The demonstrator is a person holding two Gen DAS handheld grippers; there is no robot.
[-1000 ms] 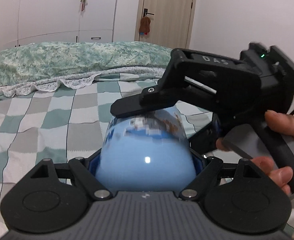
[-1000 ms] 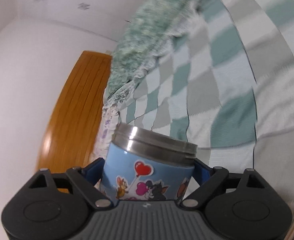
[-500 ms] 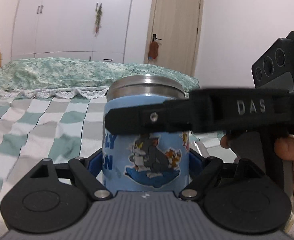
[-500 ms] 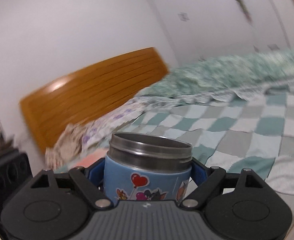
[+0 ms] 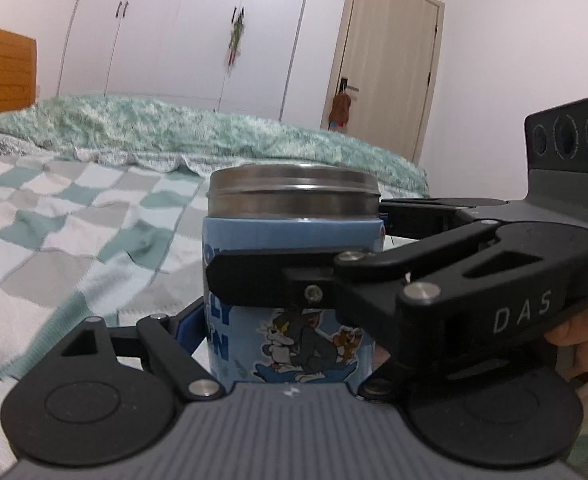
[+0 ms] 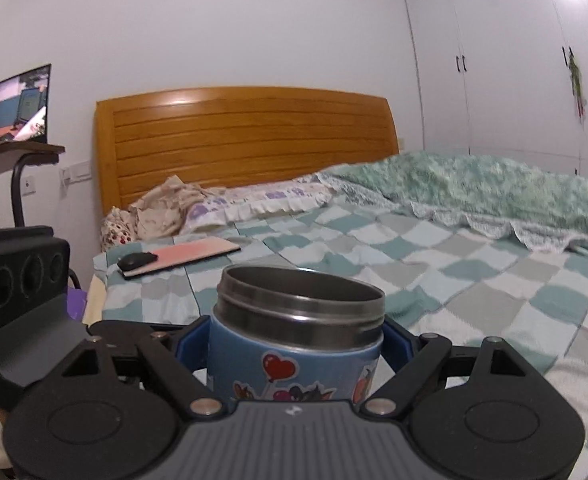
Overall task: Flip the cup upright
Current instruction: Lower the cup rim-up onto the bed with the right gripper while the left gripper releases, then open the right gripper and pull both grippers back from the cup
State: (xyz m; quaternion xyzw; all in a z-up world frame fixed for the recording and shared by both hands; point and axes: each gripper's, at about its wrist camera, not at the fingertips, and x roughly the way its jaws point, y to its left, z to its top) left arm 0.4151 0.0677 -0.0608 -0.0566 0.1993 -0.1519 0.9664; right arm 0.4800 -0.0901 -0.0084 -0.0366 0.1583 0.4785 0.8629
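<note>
A blue cartoon-printed cup with a steel rim (image 5: 294, 236) stands upright with its open mouth up. It also shows in the right wrist view (image 6: 298, 340). My left gripper (image 5: 290, 336) has its blue pads against the cup's sides. My right gripper (image 6: 298, 344) is shut on the cup too; its black finger (image 5: 278, 280) crosses the cup's front in the left wrist view. The cup's base is hidden, so I cannot tell whether it rests on the bed.
A checkered green and white bedspread (image 6: 454, 264) lies under the cup. A wooden headboard (image 6: 246, 140), a pink pad with a black mouse (image 6: 138, 260) and a monitor (image 6: 10, 108) are to the left. Wardrobes (image 5: 182, 28) and a door (image 5: 386, 60) stand behind.
The cup turned from lying tilted, bottom toward the left camera, to standing upright with its mouth up. Both grippers swung with it and kept their hold.
</note>
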